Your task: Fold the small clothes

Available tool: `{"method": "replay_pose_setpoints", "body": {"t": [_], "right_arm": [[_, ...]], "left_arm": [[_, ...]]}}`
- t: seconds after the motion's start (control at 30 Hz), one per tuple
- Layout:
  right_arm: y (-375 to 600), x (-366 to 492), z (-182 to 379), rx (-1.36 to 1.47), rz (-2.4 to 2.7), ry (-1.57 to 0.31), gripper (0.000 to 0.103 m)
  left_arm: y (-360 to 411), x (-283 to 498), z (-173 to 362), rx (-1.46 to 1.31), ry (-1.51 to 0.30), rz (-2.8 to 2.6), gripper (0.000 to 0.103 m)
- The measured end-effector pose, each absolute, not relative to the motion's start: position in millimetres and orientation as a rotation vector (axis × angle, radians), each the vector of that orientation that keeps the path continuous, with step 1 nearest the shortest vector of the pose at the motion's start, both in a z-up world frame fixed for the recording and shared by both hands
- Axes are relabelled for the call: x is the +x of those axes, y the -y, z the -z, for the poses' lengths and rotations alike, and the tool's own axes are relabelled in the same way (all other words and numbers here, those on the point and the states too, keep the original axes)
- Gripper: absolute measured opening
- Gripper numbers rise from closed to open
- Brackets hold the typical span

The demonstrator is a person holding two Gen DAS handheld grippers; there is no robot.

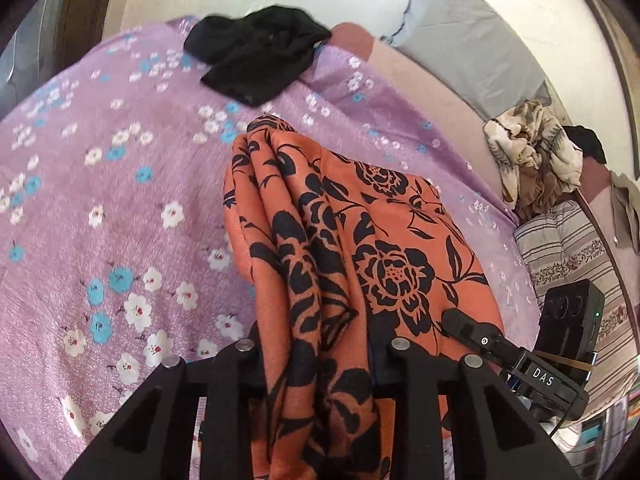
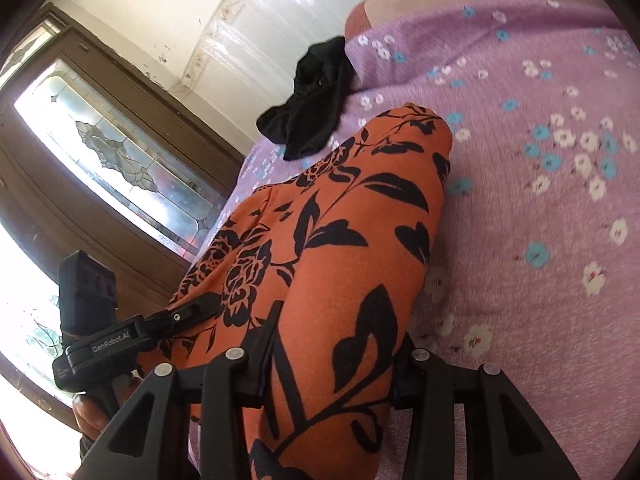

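Although thin and limp, the orange floral garment [image 1: 340, 240] is clamped by the left hand-held gripper [image 1: 320, 344] at lower centre of its view, bunched in loose pleats above the lilac bedspread [image 1: 100, 200]. It is likewise pinched by the right hand-held gripper [image 2: 332, 344]. Being light, slippery cloth, it is best taken by edges or corners.

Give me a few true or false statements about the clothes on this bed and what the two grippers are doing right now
1. Both grippers hold the orange floral garment. True: the left gripper and right gripper each pinch it.
2. The black garment is between the jaws. False: it lies apart near the bed's edge.
3. The bedspread is plain grey. False: it is purple with small flowers.
4. More clothes are piled beside a striped pillow. True.
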State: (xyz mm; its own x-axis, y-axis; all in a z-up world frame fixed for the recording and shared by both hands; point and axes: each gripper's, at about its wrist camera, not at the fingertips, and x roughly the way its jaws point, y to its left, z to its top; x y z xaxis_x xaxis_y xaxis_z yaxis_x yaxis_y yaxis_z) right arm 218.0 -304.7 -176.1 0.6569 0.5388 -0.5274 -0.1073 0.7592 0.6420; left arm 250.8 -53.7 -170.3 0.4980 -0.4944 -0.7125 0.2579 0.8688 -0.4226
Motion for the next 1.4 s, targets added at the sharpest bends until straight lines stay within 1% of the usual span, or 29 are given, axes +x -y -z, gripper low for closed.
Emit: {"method": "replay_pose_setpoints", "body": {"t": [0.2,0.43,0.67,1.03,1.27,1.4], "right_arm": [[329,193,155,0.589,-0.339,-0.713,0.043],[362,150,140,0.577,-0.274,-0.692,0.043],[385,116,150,0.628,-0.213,-0.710,0.043],[373,124,182,0.637,-0.203,-0.801,0.043],[372,127,192,0.651,-0.191,-0.827,0.043],[370,124,188,0.646,-0.189,-0.809,0.043]], "left_arm": [[86,231,154,-0.208,-0.901,0.476,0.031],[130,190,144,-0.087,-0.865,0.490,0.031],[165,156,153,0.039,-0.855,0.478,0.031],[155,154,175,0.042,-0.932,0.419,0.031],[158,155,179,0.052,-0.943,0.415,0.031],[158,155,177,0.051,-0.937,0.416,0.031]]}}
